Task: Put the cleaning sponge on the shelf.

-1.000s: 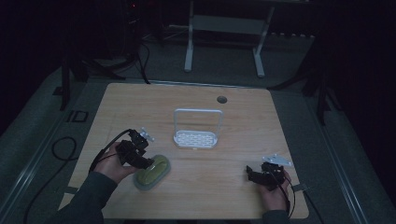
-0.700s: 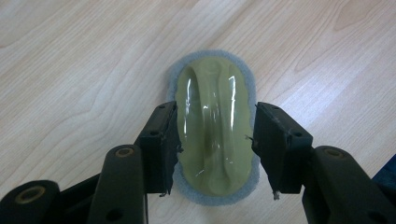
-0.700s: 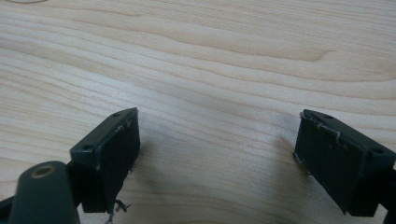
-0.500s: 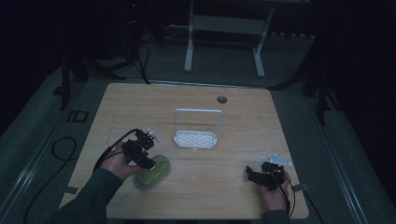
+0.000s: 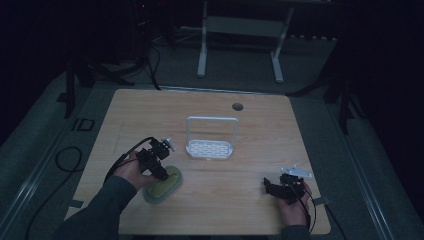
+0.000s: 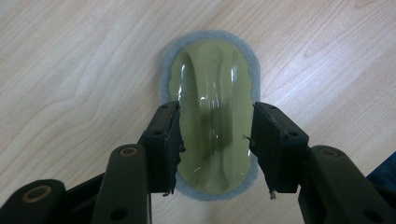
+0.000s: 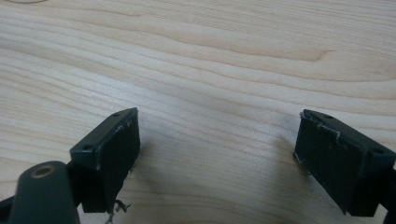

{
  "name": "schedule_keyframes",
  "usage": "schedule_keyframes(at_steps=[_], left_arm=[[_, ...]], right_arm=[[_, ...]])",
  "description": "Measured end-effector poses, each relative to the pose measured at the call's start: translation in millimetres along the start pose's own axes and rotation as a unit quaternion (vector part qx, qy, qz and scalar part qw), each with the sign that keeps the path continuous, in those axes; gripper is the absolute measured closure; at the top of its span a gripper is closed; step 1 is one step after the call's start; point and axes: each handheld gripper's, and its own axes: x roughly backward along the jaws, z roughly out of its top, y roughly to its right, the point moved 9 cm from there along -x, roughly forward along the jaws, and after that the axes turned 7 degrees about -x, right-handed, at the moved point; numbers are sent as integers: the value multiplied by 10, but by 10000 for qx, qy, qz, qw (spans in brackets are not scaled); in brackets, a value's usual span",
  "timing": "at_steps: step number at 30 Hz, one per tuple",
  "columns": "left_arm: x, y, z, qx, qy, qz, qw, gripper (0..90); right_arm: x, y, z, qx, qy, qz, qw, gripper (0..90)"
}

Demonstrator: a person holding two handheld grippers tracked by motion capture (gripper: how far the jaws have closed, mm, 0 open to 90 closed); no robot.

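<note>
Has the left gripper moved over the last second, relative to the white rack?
Yes. In the high view the left gripper has shifted slightly right, toward the white rack, and now sits over the green scrubber, its fingers straddling it.

No text, label, brand, number or sign can be read in any view. The wooden counter (image 5: 260,200), the green scrubber (image 6: 215,116) and the white rack (image 5: 210,147) all carry plain, unmarked surfaces.
</note>
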Motion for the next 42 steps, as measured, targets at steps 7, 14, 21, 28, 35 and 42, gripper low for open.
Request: schedule_keyframes(at_steps=[7, 14, 21, 28, 35, 42], left_arm=[[-66, 22, 20, 36, -180, -21, 9998, 531], [-147, 20, 1, 23, -378, -41, 9993, 548], [-224, -1, -11, 24, -533, -73, 9985, 578], [-247, -15, -4, -5, -571, -81, 9983, 621], [-274, -8, -14, -23, -602, -133, 9981, 669], [-253, -29, -17, -93, -596, -31, 9982, 713]], right_arm=[[0, 0, 0, -1, -1, 1, 10000, 136], [0, 0, 0, 1, -1, 1, 10000, 136], [0, 0, 0, 4, -1, 0, 10000, 136], [0, 0, 0, 4, -1, 1, 10000, 136], [0, 1, 0, 5, -1, 1, 10000, 136], [0, 1, 0, 5, -1, 0, 10000, 136]])
